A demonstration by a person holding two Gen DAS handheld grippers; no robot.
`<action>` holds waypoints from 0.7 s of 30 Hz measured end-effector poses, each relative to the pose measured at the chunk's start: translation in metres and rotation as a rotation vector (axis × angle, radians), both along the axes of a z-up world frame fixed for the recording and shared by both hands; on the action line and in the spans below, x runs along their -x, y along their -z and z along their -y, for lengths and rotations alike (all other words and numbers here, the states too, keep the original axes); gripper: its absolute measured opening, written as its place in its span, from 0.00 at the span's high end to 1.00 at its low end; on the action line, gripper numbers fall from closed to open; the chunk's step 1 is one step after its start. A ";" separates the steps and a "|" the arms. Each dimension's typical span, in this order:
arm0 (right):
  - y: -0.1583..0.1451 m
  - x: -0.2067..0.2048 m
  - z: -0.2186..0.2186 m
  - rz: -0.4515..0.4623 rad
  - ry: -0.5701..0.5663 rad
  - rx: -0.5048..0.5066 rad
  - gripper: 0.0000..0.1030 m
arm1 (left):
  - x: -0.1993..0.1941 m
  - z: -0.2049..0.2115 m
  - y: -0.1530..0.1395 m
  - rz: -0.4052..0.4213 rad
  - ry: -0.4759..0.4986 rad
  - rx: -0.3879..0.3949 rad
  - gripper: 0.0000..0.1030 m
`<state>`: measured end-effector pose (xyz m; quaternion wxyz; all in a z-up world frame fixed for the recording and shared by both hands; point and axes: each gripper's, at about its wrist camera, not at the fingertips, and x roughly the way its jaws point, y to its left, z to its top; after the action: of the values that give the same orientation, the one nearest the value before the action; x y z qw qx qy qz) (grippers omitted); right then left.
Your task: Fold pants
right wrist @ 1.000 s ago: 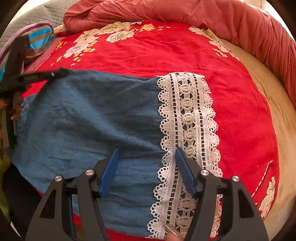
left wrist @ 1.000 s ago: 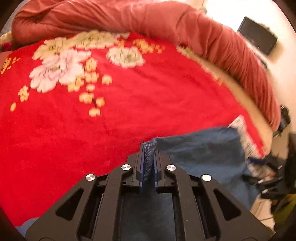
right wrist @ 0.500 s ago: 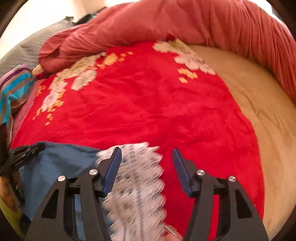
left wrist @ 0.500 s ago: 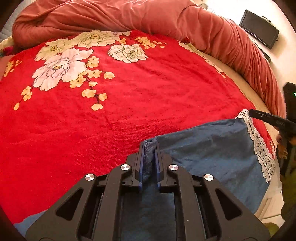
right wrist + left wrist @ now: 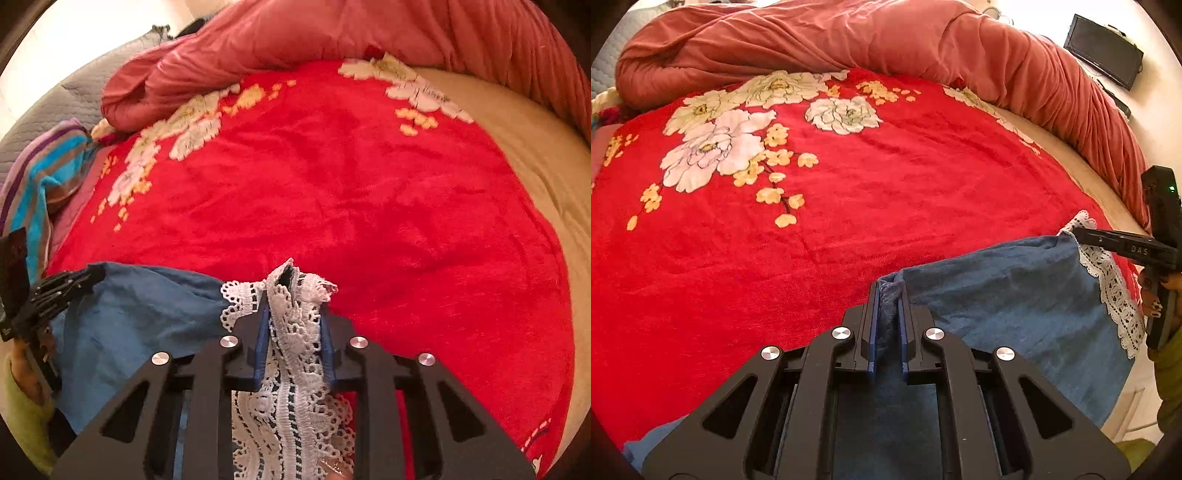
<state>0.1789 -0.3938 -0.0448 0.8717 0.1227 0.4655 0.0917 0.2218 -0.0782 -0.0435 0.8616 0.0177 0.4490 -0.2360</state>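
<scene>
The blue denim pants [image 5: 1008, 295] with a white lace hem [image 5: 1115, 291] lie at the near edge of the red floral blanket [image 5: 849, 206]. My left gripper [image 5: 888, 295] is shut on the blue fabric's corner. My right gripper [image 5: 293, 291] is shut on the bunched lace hem [image 5: 295, 332], with blue cloth [image 5: 140, 317] stretching left to the other gripper [image 5: 55, 291]. The right gripper also shows at the right edge of the left wrist view [image 5: 1123, 243].
A rolled pink-red duvet [image 5: 886, 40] runs along the far side and right of the bed. A striped cloth [image 5: 44, 177] lies at the left. Bare beige sheet [image 5: 535, 147] is at the right. A dark screen [image 5: 1104, 51] hangs on the wall.
My right gripper swung down to the lace hem and closed on it, bunching the lace. My left gripper stayed shut on the blue fabric, which is now pulled taut between the two.
</scene>
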 end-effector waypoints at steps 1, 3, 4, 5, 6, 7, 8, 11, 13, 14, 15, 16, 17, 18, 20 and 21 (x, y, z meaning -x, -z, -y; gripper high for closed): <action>-0.003 0.002 0.002 0.018 0.011 -0.010 0.81 | 0.001 0.000 -0.002 0.009 -0.001 0.003 0.97; -0.009 0.007 0.008 0.054 0.035 -0.026 0.81 | 0.001 0.001 -0.004 0.020 0.002 0.003 0.97; -0.009 0.007 0.009 0.062 0.035 -0.030 0.81 | 0.001 0.002 -0.004 0.027 0.001 -0.004 0.97; -0.008 0.007 0.010 0.064 0.035 -0.025 0.81 | 0.002 0.003 -0.004 0.029 0.002 -0.008 0.97; -0.005 0.006 0.010 0.063 0.036 -0.015 0.81 | 0.001 0.003 -0.003 0.028 -0.002 -0.009 0.97; -0.002 0.004 0.011 0.062 0.041 -0.013 0.81 | 0.001 0.003 -0.003 0.026 -0.004 -0.008 0.97; 0.002 0.003 0.013 0.058 0.056 -0.025 0.81 | 0.001 0.002 -0.002 0.025 -0.009 -0.008 0.97; 0.003 0.006 0.020 0.062 0.100 -0.081 0.81 | 0.001 -0.002 -0.005 0.040 -0.031 0.000 0.97; -0.005 0.012 0.019 0.100 0.112 -0.088 0.81 | 0.001 -0.003 -0.008 0.063 -0.031 -0.006 0.97; -0.006 0.013 0.018 0.103 0.114 -0.071 0.81 | -0.001 -0.003 -0.005 0.062 -0.036 -0.025 0.97; -0.002 0.010 0.015 0.081 0.112 -0.038 0.80 | -0.003 -0.003 -0.001 0.048 -0.045 -0.047 0.97; 0.004 0.006 0.013 0.061 0.106 -0.004 0.79 | -0.007 -0.004 0.008 0.017 -0.046 -0.057 0.97; 0.012 0.002 0.011 0.040 0.108 0.032 0.78 | -0.008 -0.006 0.012 -0.002 -0.046 -0.051 0.97; 0.016 0.000 0.011 0.032 0.110 0.035 0.78 | -0.010 -0.008 0.015 -0.016 -0.046 -0.042 0.96; 0.015 -0.002 0.009 0.033 0.119 0.056 0.77 | -0.010 -0.012 0.014 -0.017 -0.057 -0.032 0.94; 0.015 -0.002 0.007 0.033 0.117 0.075 0.75 | -0.010 -0.013 0.013 -0.016 -0.061 -0.031 0.93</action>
<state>0.1806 -0.4008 -0.0594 0.8871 0.1153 0.4461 0.0252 0.2320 -0.0648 -0.0567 0.8645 0.0154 0.4597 -0.2027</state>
